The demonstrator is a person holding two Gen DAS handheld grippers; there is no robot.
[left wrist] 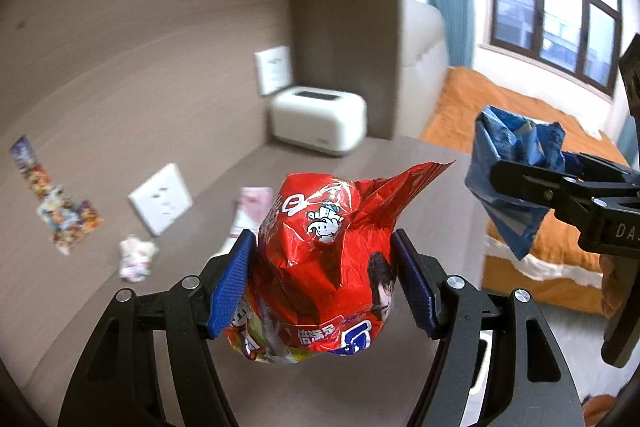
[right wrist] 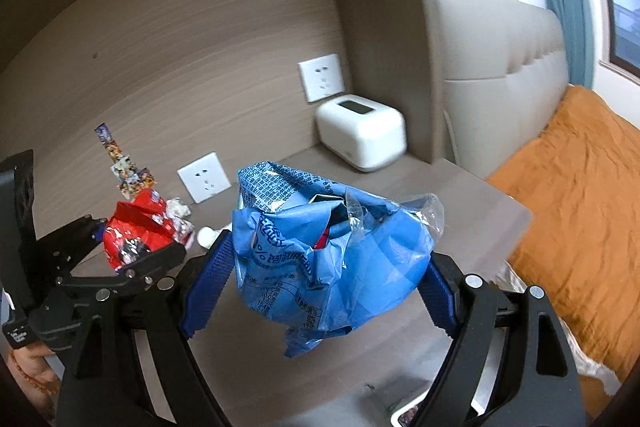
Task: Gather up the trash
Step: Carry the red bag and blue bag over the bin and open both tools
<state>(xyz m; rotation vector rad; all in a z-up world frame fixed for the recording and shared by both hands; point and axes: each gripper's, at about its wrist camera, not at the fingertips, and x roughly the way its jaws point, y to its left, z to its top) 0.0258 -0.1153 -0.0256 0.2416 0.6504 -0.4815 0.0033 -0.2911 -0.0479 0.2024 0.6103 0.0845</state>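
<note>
The red snack bag (left wrist: 328, 267) sits crumpled between the pads of the left hand-held gripper (left wrist: 326, 283), clamped and carried above the bench (left wrist: 400, 163). The blue wrapper (right wrist: 320, 251) is pinched likewise in the right hand-held gripper (right wrist: 320, 283), beside it toward the bench's bed-side edge. Small scraps (left wrist: 136, 259) remain near the back wall, nearer the left.
</note>
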